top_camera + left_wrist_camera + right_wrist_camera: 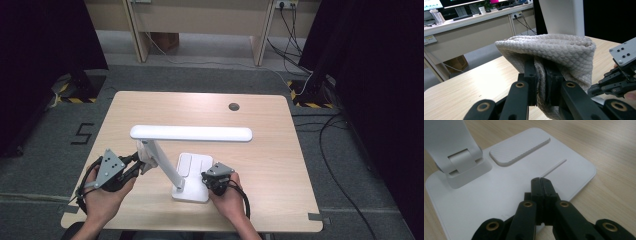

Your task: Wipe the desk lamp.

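Your left gripper [541,82] pinches the soft cloth [554,50] beside the lamp [191,133] arm; grip its fold. Your right gripper [541,182], closed and empty, steadies the light base [499,192].

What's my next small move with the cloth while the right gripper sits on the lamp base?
Probably draw the cloth along the lamp arm in a short wiping stroke. The left gripper is shut on the cloth, which sits right by the arm's upper end under the lamp head. The right gripper, shut and holding nothing, is over the lamp base, seemingly steadying it.
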`<state>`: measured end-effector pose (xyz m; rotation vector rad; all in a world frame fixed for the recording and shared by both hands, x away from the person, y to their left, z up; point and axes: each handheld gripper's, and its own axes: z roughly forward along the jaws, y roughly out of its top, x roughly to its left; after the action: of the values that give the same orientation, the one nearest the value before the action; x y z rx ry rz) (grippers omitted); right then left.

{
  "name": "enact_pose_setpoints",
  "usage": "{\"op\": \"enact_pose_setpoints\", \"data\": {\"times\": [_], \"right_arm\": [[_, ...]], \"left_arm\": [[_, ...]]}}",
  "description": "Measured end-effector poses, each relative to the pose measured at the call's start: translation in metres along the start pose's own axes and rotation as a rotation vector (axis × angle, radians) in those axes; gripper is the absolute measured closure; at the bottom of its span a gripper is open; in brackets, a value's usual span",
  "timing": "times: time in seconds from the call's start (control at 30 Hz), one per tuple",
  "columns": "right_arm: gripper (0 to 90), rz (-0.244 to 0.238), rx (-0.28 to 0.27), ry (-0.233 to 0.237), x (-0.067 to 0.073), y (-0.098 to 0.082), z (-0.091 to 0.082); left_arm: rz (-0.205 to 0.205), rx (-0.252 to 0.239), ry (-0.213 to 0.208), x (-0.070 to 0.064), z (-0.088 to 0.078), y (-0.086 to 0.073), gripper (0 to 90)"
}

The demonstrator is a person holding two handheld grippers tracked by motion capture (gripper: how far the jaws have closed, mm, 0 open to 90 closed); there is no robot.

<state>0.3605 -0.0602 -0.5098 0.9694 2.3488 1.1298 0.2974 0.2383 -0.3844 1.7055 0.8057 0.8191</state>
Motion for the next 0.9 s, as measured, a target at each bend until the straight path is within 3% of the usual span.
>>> {"op": "enact_pose_setpoints", "data": {"times": [0.9], "right_arm": [[90.0,-0.001,-0.004,-0.001,0.0001,-0.0003,0.0001]], "left_arm": [[-0.006,0.022,-0.007,-0.0036,0.0031,-0.0086,81.8]]}}
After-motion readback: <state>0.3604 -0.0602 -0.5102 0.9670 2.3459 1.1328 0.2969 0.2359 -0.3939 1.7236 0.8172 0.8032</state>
